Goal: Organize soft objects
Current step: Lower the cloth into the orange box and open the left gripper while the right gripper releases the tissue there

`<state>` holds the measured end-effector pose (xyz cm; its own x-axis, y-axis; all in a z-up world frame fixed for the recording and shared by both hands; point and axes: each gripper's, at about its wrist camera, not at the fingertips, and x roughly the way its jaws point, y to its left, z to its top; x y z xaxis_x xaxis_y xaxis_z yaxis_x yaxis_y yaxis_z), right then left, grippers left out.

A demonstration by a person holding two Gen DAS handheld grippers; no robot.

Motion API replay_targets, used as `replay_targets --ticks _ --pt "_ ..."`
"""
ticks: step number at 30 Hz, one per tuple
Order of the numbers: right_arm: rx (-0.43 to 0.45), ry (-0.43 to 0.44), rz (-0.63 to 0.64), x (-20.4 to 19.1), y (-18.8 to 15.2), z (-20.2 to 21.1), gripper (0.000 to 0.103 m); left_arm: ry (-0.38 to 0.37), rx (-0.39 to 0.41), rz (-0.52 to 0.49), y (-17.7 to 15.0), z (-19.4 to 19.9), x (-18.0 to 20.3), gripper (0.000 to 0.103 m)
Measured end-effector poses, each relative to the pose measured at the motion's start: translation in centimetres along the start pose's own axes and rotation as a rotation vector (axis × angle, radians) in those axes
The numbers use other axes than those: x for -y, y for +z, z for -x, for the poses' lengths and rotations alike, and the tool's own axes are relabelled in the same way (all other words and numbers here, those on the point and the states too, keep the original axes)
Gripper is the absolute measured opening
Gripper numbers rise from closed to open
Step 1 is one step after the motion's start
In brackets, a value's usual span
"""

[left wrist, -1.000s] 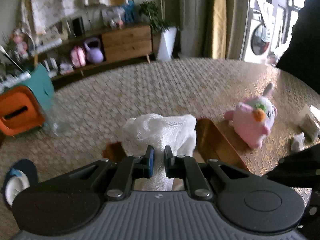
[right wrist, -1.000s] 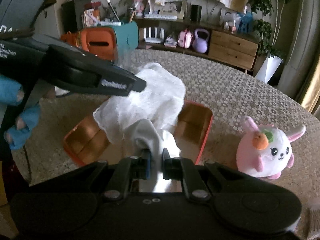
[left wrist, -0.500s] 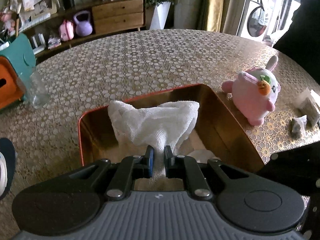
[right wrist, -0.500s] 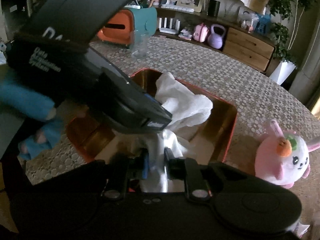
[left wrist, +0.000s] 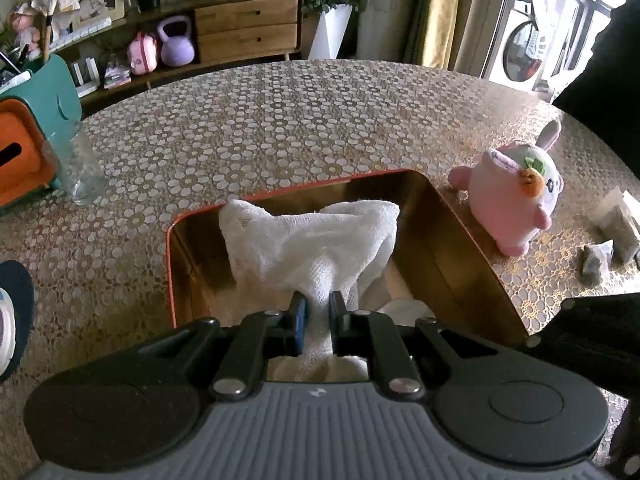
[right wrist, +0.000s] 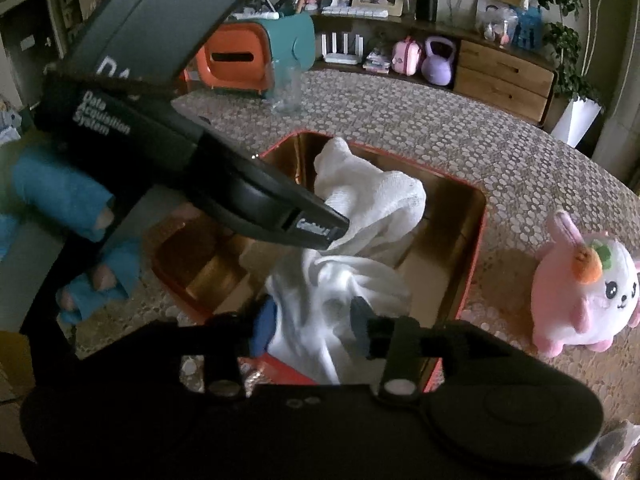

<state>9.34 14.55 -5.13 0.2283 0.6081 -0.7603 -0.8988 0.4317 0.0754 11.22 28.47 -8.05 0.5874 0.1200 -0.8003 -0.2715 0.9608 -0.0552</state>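
Observation:
A white cloth (left wrist: pixel 312 240) hangs into an orange-rimmed box (left wrist: pixel 288 190) with shiny gold walls. My left gripper (left wrist: pixel 318 312) is shut on the cloth's near end, just over the box. In the right wrist view my right gripper (right wrist: pixel 308 326) stands open around the cloth's other end (right wrist: pixel 340 280), over the box's near wall (right wrist: pixel 476 248). The left gripper (right wrist: pixel 332 230) reaches in from the left, pinching the cloth. A pink plush rabbit (left wrist: pixel 516 196) sits on the table right of the box; it also shows in the right wrist view (right wrist: pixel 584 300).
A clear glass (left wrist: pixel 82 168) and a teal-and-orange case (left wrist: pixel 28 136) stand at the table's left. Small wrapped packets (left wrist: pixel 608 240) lie at the right edge. A sideboard (left wrist: pixel 240 36) stands behind the flower-patterned table (left wrist: pixel 280 120).
Both grippers have lowered the cloth into the box. My right gripper's jaws have opened off the cloth; the left stays shut on it.

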Motion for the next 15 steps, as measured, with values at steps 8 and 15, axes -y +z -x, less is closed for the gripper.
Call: replay_targets --ticks 8,15 --pt "0.047 0.000 -0.029 0.5 -0.1 2.4 0.056 0.008 0.027 0.000 -0.4 1.4 0.0 0.017" --pt "0.098 -0.016 -0.022 1.0 -0.5 5.4 0.064 0.033 0.097 -0.010 -0.9 4.1 0.5 0.059"
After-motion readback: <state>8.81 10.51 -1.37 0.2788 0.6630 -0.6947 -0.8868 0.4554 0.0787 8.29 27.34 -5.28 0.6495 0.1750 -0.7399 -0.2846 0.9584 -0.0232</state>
